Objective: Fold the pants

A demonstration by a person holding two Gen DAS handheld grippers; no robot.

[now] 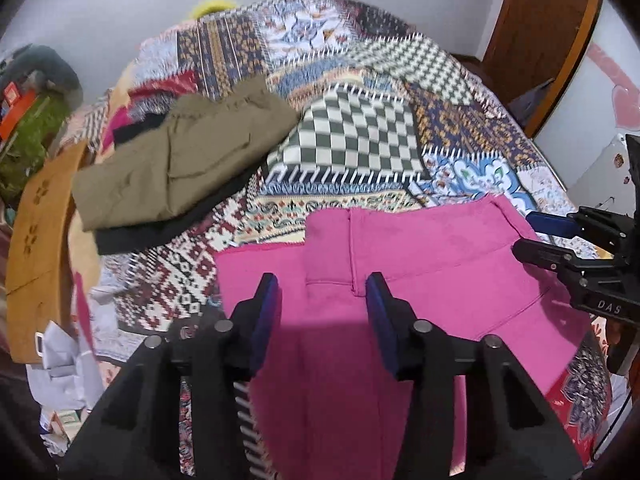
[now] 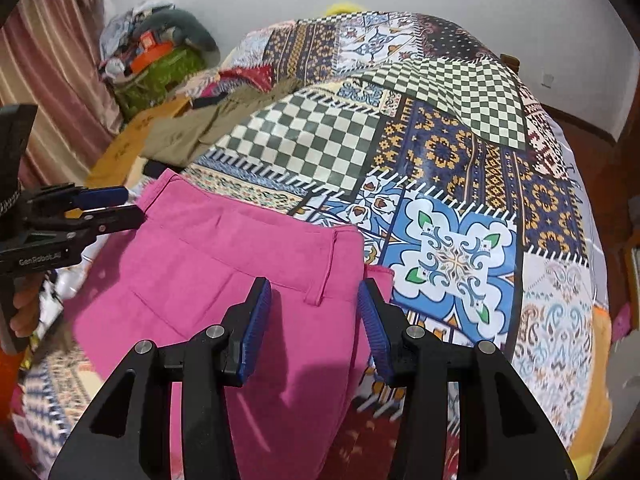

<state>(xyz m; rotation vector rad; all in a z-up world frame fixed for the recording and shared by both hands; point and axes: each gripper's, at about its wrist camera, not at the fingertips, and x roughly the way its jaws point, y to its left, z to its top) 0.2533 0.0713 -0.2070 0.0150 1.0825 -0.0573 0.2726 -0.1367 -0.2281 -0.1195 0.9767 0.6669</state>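
The pink pants (image 1: 420,248) are spread flat below the left claw (image 1: 322,284) and right claw (image 2: 314,290), ready for folding; both claws are half open, and nothing is held.

— How does the left gripper (image 1: 322,292) stand?
— It points steeply down, its two black fingers apart, and nothing is clamped between the blue pads (image 1: 266,312).
— And the right gripper (image 2: 314,296)?
— Much the same: it is tilted downward with a clear gap between its fingers, and its pads press on nothing.
— Do they see each other?
— Yes. Each shows side-on at the edge of the other's view, reaching in roughly level, fingertips a little apart. The two sit side by side, near each other and not touching.
— Any of the person visible?
— Only a hand (image 2: 25,312), wrapped around the left gripper's handle at the far left of the right wrist view.
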